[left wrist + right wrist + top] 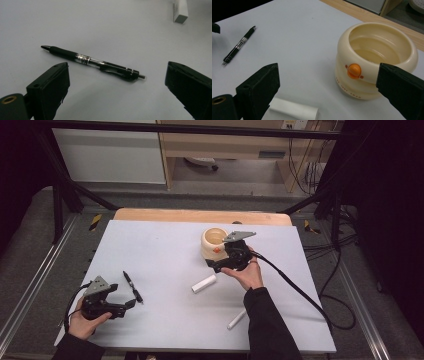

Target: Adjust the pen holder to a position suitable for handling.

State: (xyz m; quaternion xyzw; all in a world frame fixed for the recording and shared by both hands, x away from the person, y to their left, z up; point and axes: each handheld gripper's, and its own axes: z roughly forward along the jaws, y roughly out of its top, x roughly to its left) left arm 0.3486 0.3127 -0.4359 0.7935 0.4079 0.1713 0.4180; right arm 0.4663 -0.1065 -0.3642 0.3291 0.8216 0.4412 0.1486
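- Counter (165,245): white sheet over a wooden top, wood strip showing at 12 o'clock in the high view. Dark frame rails and cables run round it, all off the work area.
- Cream pot (216,243) sits toward 1 o'clock from counter centre, upright, mouth open, looks empty inside. Orange knob (354,70) faces the right gripper view. My read: it's the bin for the loose items.
- Right hand-held gripper (220,265): just beside the pot's near side, jaws spread wide, holding nothing. In its own view the pot sits ahead toward the right jaw, so it looks parked or lining up there, not gripping.
- Left hand-held gripper (125,306): down at 7 o'clock, jaws spread, nothing between them. Aimed at the pen, which lies just ahead of the jaw gap, so this looks like a pickup approach.
- White tube (204,283): lying flat near centre, at 7 o'clock from the pot, close to the right hand. A corner of it shows at the bottom of the right gripper view.
- Thinner white stick (236,319): at 5 o'clock, beside the right forearm, well apart from the pen.
- Black pen (92,61): flat on the counter, tip at 10 o'clock in the left gripper view, clip end at 4 o'clock. Nothing touching it, approach path open.
- Obstruction risk, as I judge it: the right hand-held gripper stands at the pot's near side, so a drop-in from the left may need it moved.
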